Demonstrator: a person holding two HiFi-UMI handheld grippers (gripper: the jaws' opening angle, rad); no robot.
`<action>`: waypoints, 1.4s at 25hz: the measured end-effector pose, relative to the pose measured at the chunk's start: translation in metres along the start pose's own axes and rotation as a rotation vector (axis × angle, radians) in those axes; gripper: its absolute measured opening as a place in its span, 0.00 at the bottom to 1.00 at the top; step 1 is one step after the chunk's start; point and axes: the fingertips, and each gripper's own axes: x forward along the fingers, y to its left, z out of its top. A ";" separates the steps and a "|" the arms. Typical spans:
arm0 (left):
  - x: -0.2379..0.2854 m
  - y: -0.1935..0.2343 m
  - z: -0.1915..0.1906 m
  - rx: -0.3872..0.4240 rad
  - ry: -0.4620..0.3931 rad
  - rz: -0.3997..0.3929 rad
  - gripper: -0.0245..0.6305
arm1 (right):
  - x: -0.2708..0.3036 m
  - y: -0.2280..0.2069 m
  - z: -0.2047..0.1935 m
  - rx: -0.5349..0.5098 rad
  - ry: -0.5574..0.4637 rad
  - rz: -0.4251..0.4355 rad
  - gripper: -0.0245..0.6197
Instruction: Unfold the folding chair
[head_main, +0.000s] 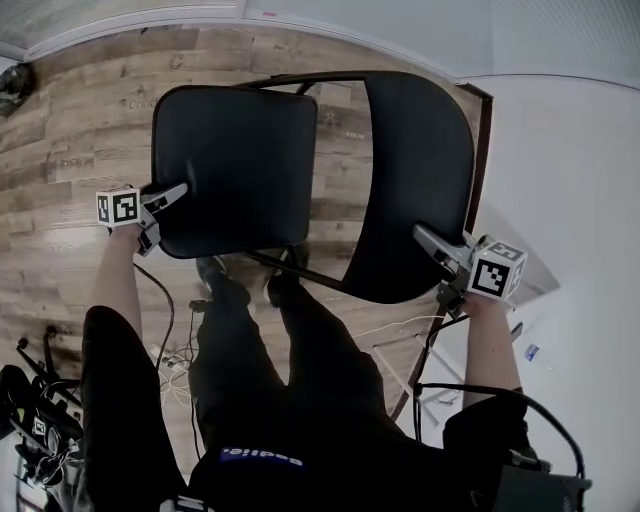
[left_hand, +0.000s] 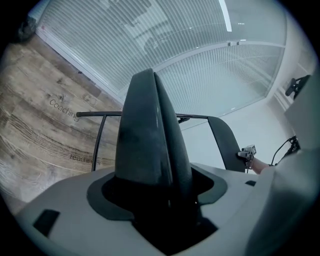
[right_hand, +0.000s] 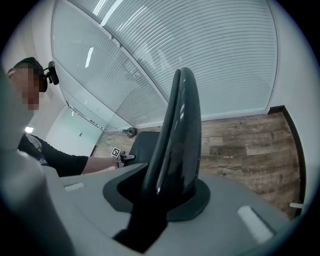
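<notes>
The folding chair has a black padded seat and a black curved backrest on a thin dark frame. It is spread out in front of me above the wood floor. My left gripper clamps the seat's left edge. In the left gripper view the seat runs edge-on out of the jaws and fills the gap. My right gripper is shut on the backrest's lower right edge. In the right gripper view the backrest stands edge-on between the jaws, with the seat and the left gripper beyond it.
Under the chair is wood plank floor. A white wall with a dark baseboard stands at the right. The person's legs and shoes are just below the chair. Cables lie on the floor at the lower left. Blinds line the far side.
</notes>
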 end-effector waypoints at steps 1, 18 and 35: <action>-0.002 0.004 0.001 -0.002 0.000 -0.008 0.51 | 0.003 0.005 0.001 -0.004 0.000 0.000 0.19; -0.034 0.089 -0.007 -0.058 -0.047 -0.043 0.56 | 0.069 0.099 0.002 -0.133 0.069 -0.099 0.25; -0.041 0.092 -0.006 -0.083 -0.049 0.043 0.60 | 0.060 0.093 0.003 -0.129 0.049 -0.145 0.36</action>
